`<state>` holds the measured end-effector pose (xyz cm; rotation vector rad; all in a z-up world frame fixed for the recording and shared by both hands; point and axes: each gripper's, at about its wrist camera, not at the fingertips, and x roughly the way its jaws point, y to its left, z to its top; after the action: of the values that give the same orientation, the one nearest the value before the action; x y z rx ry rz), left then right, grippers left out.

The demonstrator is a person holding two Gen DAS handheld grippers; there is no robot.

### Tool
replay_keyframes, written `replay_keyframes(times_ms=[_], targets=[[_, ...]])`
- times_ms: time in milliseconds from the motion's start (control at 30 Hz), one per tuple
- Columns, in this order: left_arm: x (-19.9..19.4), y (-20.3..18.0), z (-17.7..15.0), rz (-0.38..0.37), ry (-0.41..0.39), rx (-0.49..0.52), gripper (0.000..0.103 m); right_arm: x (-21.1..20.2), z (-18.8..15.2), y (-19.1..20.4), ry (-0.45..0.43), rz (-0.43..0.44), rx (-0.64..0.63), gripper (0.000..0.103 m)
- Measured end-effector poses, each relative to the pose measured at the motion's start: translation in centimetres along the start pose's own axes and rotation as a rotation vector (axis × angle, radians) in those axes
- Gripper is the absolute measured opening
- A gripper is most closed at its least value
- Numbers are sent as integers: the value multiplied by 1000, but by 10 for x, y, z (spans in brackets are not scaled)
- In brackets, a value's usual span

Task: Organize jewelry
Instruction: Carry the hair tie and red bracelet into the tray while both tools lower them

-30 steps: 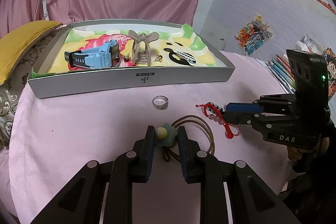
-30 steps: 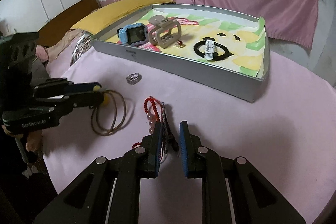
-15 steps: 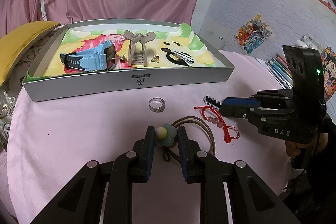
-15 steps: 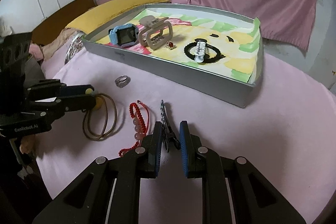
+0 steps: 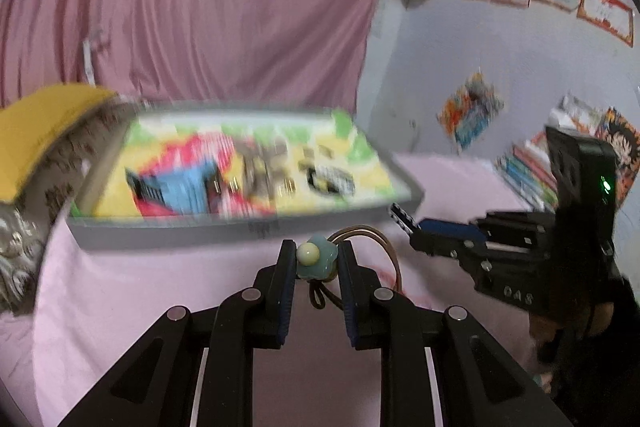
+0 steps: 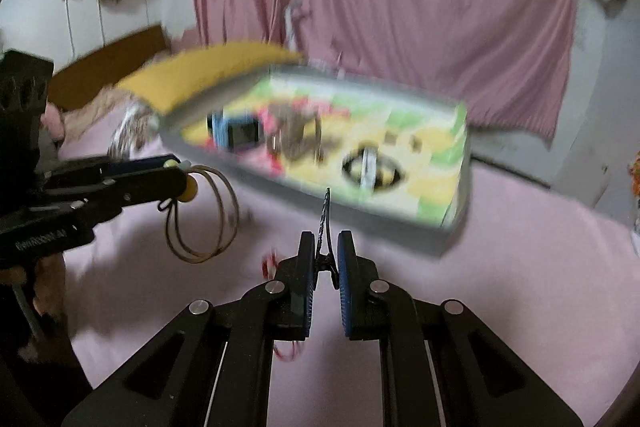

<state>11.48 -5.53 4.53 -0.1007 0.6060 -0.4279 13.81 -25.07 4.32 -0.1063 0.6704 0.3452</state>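
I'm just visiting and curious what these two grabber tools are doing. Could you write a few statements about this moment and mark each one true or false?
1. The left gripper is shut on the flower hair tie. True.
2. The right gripper is open with nothing in it. False: it is shut on the black hair clip, which sticks out forward between the fingers.
3. The hair tie's brown loops hang below the left gripper, off the pink tablecloth. True.
4. The blue watch lies on the tablecloth outside the tray. False: it lies inside the gray tray.
5. The tray sits on a green cloth. False: the cloth is pink.
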Motion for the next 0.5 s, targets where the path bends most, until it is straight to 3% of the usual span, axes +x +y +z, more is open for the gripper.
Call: replay_keyframes(times_ms=[267, 500], targets=[[-11, 3, 28, 104, -256, -14, 19, -19, 30, 7, -316, -66, 63, 10], [-6, 16, 47, 182, -379, -49, 19, -13, 47, 10, -443, -124, 70, 10]])
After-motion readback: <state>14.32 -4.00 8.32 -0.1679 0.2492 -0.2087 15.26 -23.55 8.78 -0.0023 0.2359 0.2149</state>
